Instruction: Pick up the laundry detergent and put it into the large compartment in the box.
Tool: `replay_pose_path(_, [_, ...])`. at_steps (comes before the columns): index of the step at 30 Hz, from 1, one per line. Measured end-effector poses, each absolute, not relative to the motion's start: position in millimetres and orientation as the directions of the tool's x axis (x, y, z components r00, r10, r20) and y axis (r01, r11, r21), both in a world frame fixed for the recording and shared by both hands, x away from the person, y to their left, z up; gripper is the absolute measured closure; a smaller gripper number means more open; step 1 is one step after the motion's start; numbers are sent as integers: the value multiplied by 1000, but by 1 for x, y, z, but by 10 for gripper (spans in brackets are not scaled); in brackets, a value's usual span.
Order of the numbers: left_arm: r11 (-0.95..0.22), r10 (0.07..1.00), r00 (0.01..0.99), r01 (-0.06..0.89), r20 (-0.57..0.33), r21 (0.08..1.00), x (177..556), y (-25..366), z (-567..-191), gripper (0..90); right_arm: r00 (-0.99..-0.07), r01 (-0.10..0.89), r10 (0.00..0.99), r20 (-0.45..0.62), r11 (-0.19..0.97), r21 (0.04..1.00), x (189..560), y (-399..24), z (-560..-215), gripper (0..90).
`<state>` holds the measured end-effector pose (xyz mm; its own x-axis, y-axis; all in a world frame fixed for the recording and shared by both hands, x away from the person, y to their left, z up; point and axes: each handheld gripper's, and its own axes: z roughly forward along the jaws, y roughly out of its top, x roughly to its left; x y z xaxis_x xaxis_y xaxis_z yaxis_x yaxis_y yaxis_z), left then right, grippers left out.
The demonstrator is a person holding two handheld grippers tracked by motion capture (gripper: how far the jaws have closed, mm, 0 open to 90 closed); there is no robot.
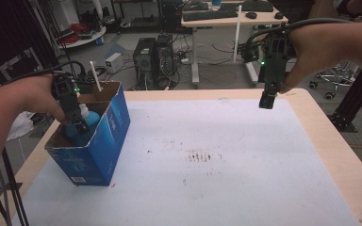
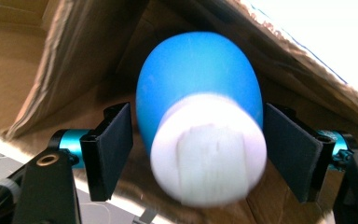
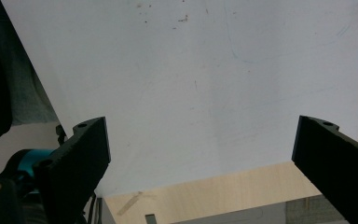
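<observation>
At the table's left edge, the left gripper [image 2: 198,154] stands open around the blue white-capped plastic bottle [image 2: 200,135] inside the blue cardboard box [image 1: 104,136], while the right gripper [image 3: 200,158] hangs open.

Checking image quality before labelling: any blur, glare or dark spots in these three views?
High view: dim, room behind dark, blue box readable. Left gripper view: blue bottle close and soft, its white cap blurred, sheet at top right blown out. Right gripper view: white sheet bright, jaws nearly black.
</observation>
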<state>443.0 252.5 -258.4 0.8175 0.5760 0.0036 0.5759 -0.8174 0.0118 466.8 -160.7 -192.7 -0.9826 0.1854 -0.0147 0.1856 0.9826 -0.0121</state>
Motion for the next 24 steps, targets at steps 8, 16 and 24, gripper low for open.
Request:
replay_pose_path(8, [-809, 588, 809, 587, 16, 30, 439, 257, -242, 236, -982, 190, 190, -16, 982, -6, 466, -161, -191, 33])
replay_pose_path(16, [-811, 585, 810, 584, 34, 32, 432, 254, -223, 211, -981, 195, 195, -18, 981, -11, 464, -160, -191, 33])
replay_pose_path(24, [-825, 566, 822, 565, 63, 31, 425, 243, -203, 189, -981, 193, 193, -14, 981, -4, 464, -160, -190, 33])
